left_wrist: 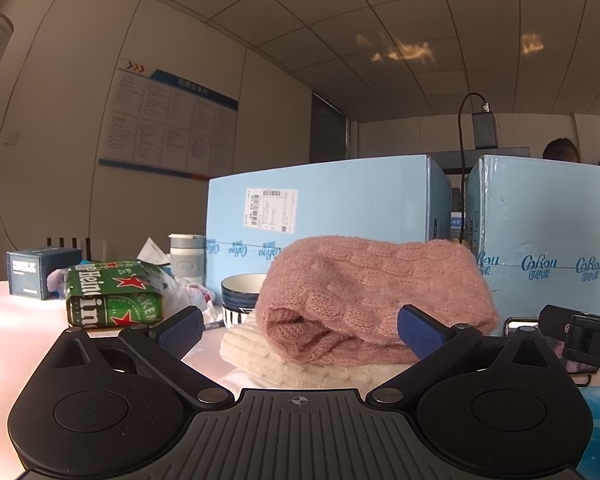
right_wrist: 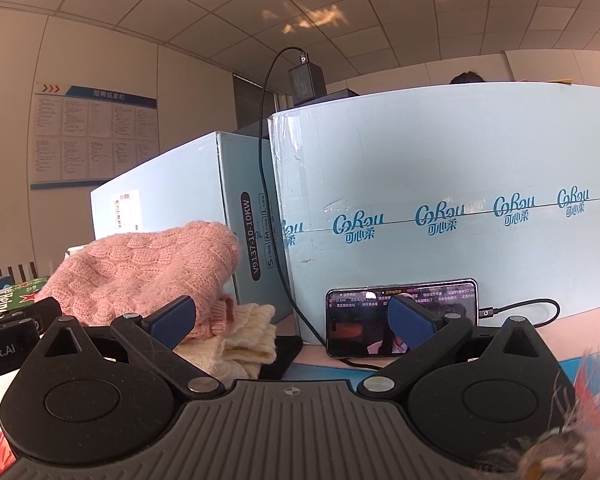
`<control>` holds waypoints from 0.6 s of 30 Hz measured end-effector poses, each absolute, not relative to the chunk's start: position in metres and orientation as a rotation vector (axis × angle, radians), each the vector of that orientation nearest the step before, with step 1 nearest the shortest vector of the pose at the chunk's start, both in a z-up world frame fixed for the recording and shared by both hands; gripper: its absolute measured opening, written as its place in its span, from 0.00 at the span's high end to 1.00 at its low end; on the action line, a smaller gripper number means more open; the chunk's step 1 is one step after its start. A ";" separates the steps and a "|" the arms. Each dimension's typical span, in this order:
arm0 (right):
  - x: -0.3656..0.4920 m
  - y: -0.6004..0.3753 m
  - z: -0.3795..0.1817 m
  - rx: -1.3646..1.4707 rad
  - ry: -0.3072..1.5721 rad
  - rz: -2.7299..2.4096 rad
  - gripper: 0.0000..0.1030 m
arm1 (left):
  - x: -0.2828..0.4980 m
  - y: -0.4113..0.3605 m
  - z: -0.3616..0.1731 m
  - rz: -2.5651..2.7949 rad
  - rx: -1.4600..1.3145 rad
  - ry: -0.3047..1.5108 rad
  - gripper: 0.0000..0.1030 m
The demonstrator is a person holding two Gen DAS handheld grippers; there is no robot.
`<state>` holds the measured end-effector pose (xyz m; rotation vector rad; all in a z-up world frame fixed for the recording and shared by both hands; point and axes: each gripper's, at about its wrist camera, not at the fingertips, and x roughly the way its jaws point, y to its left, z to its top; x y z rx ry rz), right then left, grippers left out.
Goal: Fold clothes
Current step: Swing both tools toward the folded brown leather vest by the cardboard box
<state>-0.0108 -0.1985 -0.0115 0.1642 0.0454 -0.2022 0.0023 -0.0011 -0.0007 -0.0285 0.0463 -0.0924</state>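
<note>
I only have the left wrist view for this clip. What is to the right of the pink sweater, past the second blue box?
Observer: A phone leans against that box, its screen lit with a video.
Reviewer: Is it plugged in?
Observer: Yes, a black cable enters its right end.
Reviewer: Are the right tongs holding anything?
Observer: No, the right tongs are open and empty, short of the pink sweater and the cream knit under it.
Reviewer: Anything beneath the cream knit?
Observer: A black cloth shows at its right edge.
</note>
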 end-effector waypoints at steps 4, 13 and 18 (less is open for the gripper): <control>-0.016 -0.201 -0.011 0.189 0.033 -0.240 0.00 | 0.004 0.000 -0.001 -0.121 -0.037 0.060 0.00; -0.050 -0.221 -0.002 0.348 0.159 -0.245 0.00 | 0.001 0.001 -0.001 -0.164 -0.049 0.063 0.00; -0.094 -0.246 0.003 0.422 0.174 -0.264 0.00 | -0.003 -0.002 0.000 -0.215 -0.041 0.041 0.00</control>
